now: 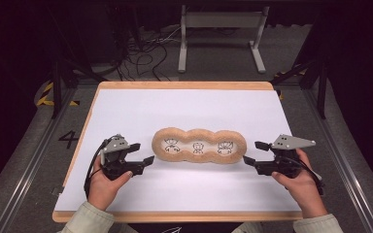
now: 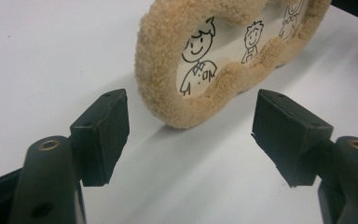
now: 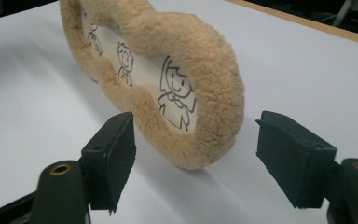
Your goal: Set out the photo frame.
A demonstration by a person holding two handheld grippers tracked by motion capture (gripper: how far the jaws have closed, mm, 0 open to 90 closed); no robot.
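A tan plush frame (image 1: 199, 132) with three round windows lies flat in the middle of the white tabletop (image 1: 184, 104). A drawn cartoon figure shows in each window. My left gripper (image 1: 144, 152) sits just off the frame's left end, jaws open and empty. In the left gripper view the plush frame (image 2: 158, 70) lies beyond the open left gripper (image 2: 191, 140), untouched. My right gripper (image 1: 251, 152) is at the frame's right end, also open. In the right gripper view the frame's rounded end (image 3: 214, 60) reaches toward the gap of the right gripper (image 3: 198, 142); neither pad touches it.
The tabletop has a wooden rim (image 1: 184, 85). Beyond the far edge, a grey metal stand (image 1: 221, 34) and loose cables (image 1: 141, 53) are on the floor. A painted "4" (image 1: 69, 139) and yellow-black tape (image 1: 46, 94) mark the floor at left.
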